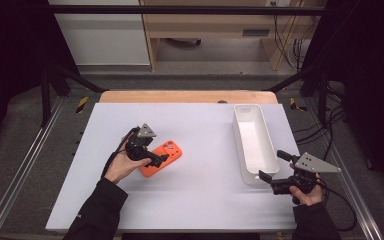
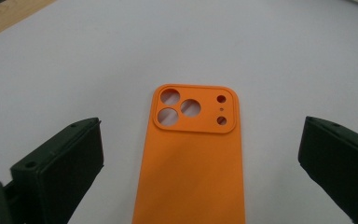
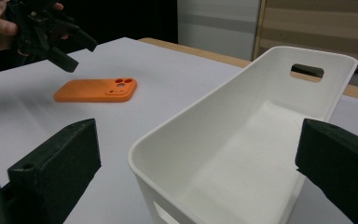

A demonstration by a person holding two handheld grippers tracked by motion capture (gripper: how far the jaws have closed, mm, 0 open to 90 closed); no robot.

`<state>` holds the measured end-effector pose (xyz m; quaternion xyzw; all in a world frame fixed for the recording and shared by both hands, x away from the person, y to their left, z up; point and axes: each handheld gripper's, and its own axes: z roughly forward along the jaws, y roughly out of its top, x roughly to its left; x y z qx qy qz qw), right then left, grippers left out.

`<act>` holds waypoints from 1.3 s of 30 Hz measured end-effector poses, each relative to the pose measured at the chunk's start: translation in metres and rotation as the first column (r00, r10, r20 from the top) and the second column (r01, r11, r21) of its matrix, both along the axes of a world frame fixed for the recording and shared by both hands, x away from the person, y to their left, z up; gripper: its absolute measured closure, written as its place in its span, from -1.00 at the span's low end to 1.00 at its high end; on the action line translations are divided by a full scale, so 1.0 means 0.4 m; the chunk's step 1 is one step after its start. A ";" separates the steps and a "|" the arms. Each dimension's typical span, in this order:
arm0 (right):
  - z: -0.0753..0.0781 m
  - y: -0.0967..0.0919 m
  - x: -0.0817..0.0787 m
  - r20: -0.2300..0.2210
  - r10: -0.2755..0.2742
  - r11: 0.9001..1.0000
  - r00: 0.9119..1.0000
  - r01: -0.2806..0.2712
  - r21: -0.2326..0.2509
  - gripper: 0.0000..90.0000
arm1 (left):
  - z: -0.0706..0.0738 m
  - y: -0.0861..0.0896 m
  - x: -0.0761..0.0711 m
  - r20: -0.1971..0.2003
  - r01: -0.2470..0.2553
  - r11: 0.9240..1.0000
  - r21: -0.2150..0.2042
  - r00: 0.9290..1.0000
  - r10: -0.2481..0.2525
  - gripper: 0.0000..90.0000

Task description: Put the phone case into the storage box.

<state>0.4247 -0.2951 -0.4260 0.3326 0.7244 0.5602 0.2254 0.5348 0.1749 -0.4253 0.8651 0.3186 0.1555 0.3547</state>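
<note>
An orange phone case lies back up on the white table, left of centre, its camera cutouts towards the far right. My left gripper hovers open just over its near-left end. In the left gripper view the case lies between the wide-apart jaws of the left gripper, untouched. My right gripper is open at the near end of an empty white bin. The right gripper view has the right gripper straddling the bin's corner, with the case and the left gripper beyond.
The white table surface stretches wide in front of and behind the case. A wooden strip runs along the far edge. Black frame bars and cables stand off the table at both sides.
</note>
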 end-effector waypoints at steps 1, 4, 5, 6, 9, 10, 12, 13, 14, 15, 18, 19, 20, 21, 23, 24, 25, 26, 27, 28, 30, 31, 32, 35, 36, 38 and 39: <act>0.000 0.000 0.000 -0.001 0.000 1.000 1.000 0.000 0.000 -0.99 | -0.003 0.001 0.001 -0.004 -0.003 1.000 0.001 1.000 0.003 -1.00; 0.000 0.001 0.000 -0.002 0.000 1.000 1.000 0.000 0.000 -0.99 | -0.014 0.003 0.006 -0.015 -0.005 1.000 0.010 1.000 0.006 -1.00; 0.000 0.001 0.000 -0.002 0.000 1.000 1.000 0.000 0.000 -0.99 | -0.014 0.003 0.006 -0.015 -0.005 1.000 0.010 1.000 0.006 -1.00; 0.000 0.000 0.000 -0.001 0.001 1.000 1.000 -0.001 0.001 -0.99 | -0.018 0.002 0.007 -0.020 -0.004 1.000 0.014 1.000 0.004 -1.00; 0.000 -0.001 0.000 0.002 0.000 1.000 1.000 0.000 0.000 -0.99 | -0.030 0.000 0.009 -0.035 -0.003 1.000 0.028 0.999 0.004 -1.00; 0.000 -0.001 0.000 0.003 0.001 1.000 1.000 -0.001 0.001 -0.99 | -0.034 -0.002 0.010 -0.039 -0.002 0.999 0.034 0.999 0.003 -1.00; 0.000 0.000 0.000 0.000 -0.001 1.000 1.000 0.001 0.001 -0.99 | -0.042 -0.004 0.011 -0.048 -0.002 0.999 0.040 0.999 0.004 -1.00; 0.000 0.000 0.000 0.000 -0.001 1.000 1.000 0.001 0.001 -0.99 | -0.042 -0.004 0.011 -0.048 -0.002 0.999 0.040 0.999 0.004 -1.00; 0.000 0.001 0.000 -0.002 0.000 1.000 1.000 0.000 0.002 -0.99 | -0.048 -0.006 0.012 -0.056 0.000 0.999 0.049 0.998 0.002 -1.00; 0.000 0.001 0.000 -0.001 0.001 1.000 1.000 -0.001 0.001 -0.99 | -0.051 -0.007 0.013 -0.057 0.000 0.999 0.052 0.998 0.003 -1.00; 0.000 0.000 0.000 -0.001 0.000 1.000 1.000 0.000 0.001 -0.99 | -0.057 -0.008 0.014 -0.065 0.005 0.998 0.058 0.998 -0.001 -1.00; 0.000 -0.001 0.000 0.000 0.000 1.000 1.000 0.000 0.001 -0.99 | -0.057 -0.008 0.014 -0.065 0.005 0.998 0.058 0.998 -0.001 -1.00; 0.000 -0.001 0.000 -0.001 -0.001 1.000 1.000 0.001 0.001 -0.99 | -0.061 -0.008 0.015 -0.071 0.007 0.998 0.061 0.997 -0.003 -1.00; 0.000 0.000 0.000 -0.001 -0.001 1.000 1.000 0.001 0.001 -0.99 | -0.063 -0.008 0.016 -0.075 0.008 0.998 0.066 0.997 -0.003 -1.00; 0.000 0.000 0.000 -0.001 0.000 1.000 1.000 0.000 0.002 -0.99 | -0.068 -0.008 0.018 -0.081 0.005 0.997 0.072 0.997 0.001 -1.00; 0.000 0.000 0.000 -0.001 0.000 1.000 1.000 0.000 0.001 -0.99 | -0.070 -0.008 0.019 -0.086 0.006 0.997 0.074 0.996 0.000 -1.00; 0.000 0.000 0.000 -0.001 0.000 1.000 1.000 0.000 0.001 -0.99 | -0.070 -0.008 0.019 -0.086 0.006 0.997 0.074 0.996 0.000 -1.00; 0.000 0.000 0.000 -0.001 0.000 1.000 1.000 0.000 0.001 -0.99 | -0.073 -0.008 0.020 -0.088 0.007 0.997 0.076 0.996 0.000 -1.00; 0.000 0.000 0.000 -0.002 0.000 1.000 1.000 0.000 0.002 -0.99 | -0.074 -0.008 0.021 -0.091 0.009 0.997 0.081 0.996 -0.001 -1.00; 0.000 0.000 0.000 -0.002 -0.001 1.000 1.000 0.001 0.002 -0.99 | -0.076 -0.008 0.021 -0.092 0.009 0.997 0.081 0.996 -0.001 -1.00; 0.000 -0.001 0.000 -0.001 -0.001 1.000 1.000 0.001 0.000 -0.99 | -0.081 -0.008 0.023 -0.097 0.008 0.996 0.084 0.995 0.000 -1.00; 0.000 -0.001 0.000 -0.001 -0.001 1.000 1.000 0.001 0.000 -0.99 | -0.081 -0.008 0.023 -0.097 0.008 0.996 0.084 0.995 0.000 -1.00; 0.000 0.000 0.000 -0.001 -0.001 1.000 1.000 0.001 0.001 -0.99 | -0.087 -0.008 0.025 -0.107 0.013 0.996 0.086 0.994 -0.003 -0.99; 0.000 0.000 0.000 -0.001 0.000 1.000 1.000 0.000 0.001 -0.99 | -0.092 -0.008 0.027 -0.112 0.006 0.995 0.095 0.994 0.005 -0.96; 0.000 0.000 0.000 -0.002 -0.001 1.000 1.000 0.001 0.002 -0.99 | -0.094 -0.009 0.028 -0.114 0.003 0.995 0.100 0.993 0.008 -0.96; 0.000 0.000 0.000 -0.002 -0.001 1.000 1.000 0.001 0.002 -0.99 | -0.096 -0.008 0.029 -0.116 0.006 0.995 0.101 0.993 0.006 -0.94; 0.000 0.000 0.000 -0.001 -0.001 1.000 1.000 0.001 0.001 -0.99 | -0.098 -0.008 0.030 -0.117 0.002 0.994 0.105 0.993 0.011 -0.94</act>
